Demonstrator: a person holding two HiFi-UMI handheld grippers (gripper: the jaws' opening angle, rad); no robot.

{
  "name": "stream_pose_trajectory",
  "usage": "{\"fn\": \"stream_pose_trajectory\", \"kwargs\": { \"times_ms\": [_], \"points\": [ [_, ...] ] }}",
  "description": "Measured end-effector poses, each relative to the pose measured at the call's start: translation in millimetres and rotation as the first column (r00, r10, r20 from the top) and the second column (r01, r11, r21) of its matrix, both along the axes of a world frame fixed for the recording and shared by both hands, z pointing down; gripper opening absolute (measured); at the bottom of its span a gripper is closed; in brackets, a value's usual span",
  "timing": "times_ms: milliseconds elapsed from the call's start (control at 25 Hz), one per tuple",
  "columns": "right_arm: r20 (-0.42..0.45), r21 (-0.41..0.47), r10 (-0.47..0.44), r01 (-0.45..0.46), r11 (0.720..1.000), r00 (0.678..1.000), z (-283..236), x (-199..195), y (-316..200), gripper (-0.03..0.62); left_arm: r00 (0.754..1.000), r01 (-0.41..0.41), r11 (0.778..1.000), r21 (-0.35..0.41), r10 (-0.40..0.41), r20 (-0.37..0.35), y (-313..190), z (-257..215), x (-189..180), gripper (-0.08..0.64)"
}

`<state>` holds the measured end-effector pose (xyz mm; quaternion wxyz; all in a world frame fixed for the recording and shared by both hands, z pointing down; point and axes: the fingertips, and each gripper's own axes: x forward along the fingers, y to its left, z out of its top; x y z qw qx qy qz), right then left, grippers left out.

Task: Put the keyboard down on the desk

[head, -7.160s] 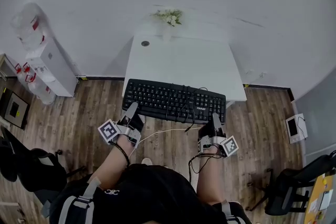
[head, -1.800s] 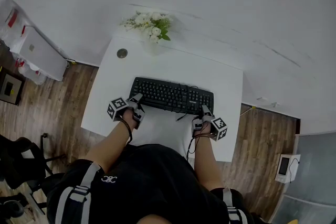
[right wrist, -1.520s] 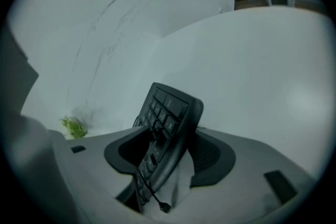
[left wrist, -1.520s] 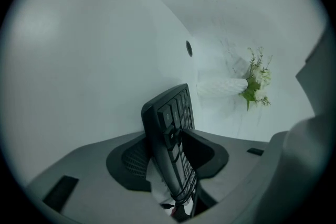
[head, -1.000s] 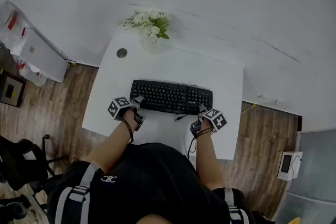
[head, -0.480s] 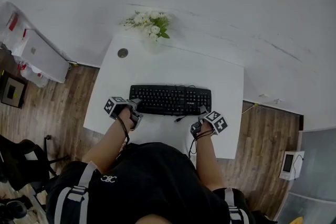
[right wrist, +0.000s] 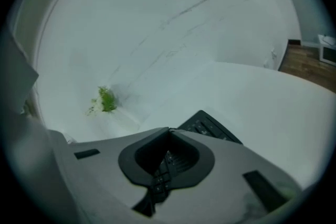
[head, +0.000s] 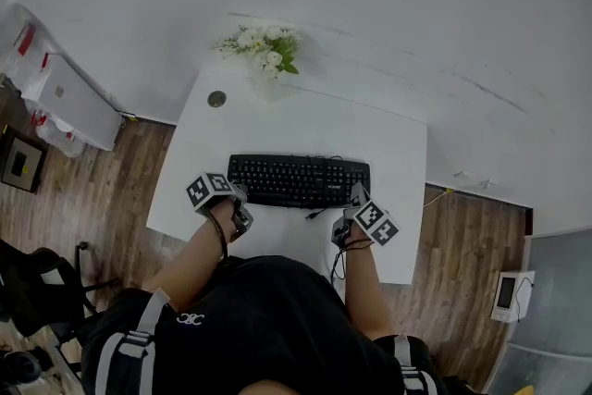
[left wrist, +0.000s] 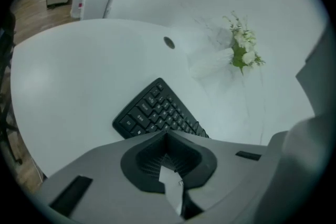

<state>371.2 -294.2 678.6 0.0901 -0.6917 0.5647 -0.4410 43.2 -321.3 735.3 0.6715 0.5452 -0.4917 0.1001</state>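
Keyboard (head: 298, 181) lies flat mid-worktop (head: 305, 120), with bare surface left, right and far toward the flowers (head: 264, 46). Left tongs (left wrist: 167, 135) and right tongs (right wrist: 169, 131), just closed and empty, hover above its near edge.

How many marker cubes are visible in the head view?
2: one on the left gripper by the keyboard's left end, one on the right gripper by its right end.

I find no readable text, label, brand or number anywhere; keyboard (head: 298, 181) key legends too small and blurred for me to read
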Motion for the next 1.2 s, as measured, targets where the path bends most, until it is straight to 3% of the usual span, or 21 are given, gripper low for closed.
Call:
{"fn": "stream_pose_trajectory", "kwargs": {
  "times_ms": [80,160,200,280,440,560,720,760,840,920,1000,1200],
  "points": [
    [-0.062,0.061,-0.061,0.065,0.996,0.996,-23,-10,-9,0.002,0.999,-0.036,0.995,0.093,0.033,0.029,-11,-17,3,0.002],
    [-0.122,0.102,-0.110,0.122,0.987,0.986,-42,-19,-14,0.002,0.994,-0.090,0.974,0.209,0.077,0.072,-24,-39,8,0.001],
    [-0.150,0.118,-0.130,0.149,0.982,0.980,-51,-24,-17,0.002,0.989,-0.127,0.954,0.273,0.101,0.107,-31,-51,10,0.001],
    [-0.215,0.147,-0.160,0.194,0.970,0.963,-67,-31,-20,0.000,0.970,-0.212,0.893,0.397,0.142,0.199,-42,-78,16,0.000],
    [-0.350,0.203,-0.181,0.263,0.943,0.919,-105,-44,-27,0.000,0.913,-0.368,0.719,0.589,0.158,0.377,-59,-133,29,0.000],
    [-0.427,0.262,-0.183,0.315,0.912,0.885,-136,-55,-31,0.000,0.892,-0.415,0.584,0.697,0.113,0.437,-64,-177,40,0.000],
    [-0.567,0.331,-0.123,0.362,0.871,0.815,-186,-66,-34,0.000,0.866,-0.461,0.394,0.795,0.006,0.499,-63,-239,46,0.000],
    [-0.599,0.349,-0.101,0.373,0.860,0.794,-200,-69,-34,0.000,0.858,-0.475,0.353,0.806,-0.018,0.513,-63,-252,47,0.000],
    [-0.653,0.381,-0.060,0.395,0.836,0.755,-226,-75,-34,0.000,0.846,-0.493,0.293,0.819,-0.056,0.530,-64,-273,50,0.000],
    [-0.681,0.401,-0.032,0.409,0.820,0.731,-245,-79,-33,-0.001,0.840,-0.504,0.254,0.825,-0.078,0.537,-62,-287,52,0.000],
    [-0.687,0.398,-0.020,0.399,0.826,0.726,-250,-79,-34,-0.002,0.837,-0.511,0.235,0.827,-0.083,0.541,-61,-294,55,0.000],
    [-0.663,0.372,-0.031,0.364,0.854,0.748,-234,-75,-35,-0.002,0.835,-0.518,0.275,0.810,-0.042,0.549,-59,-278,60,0.000]
  ]
}}
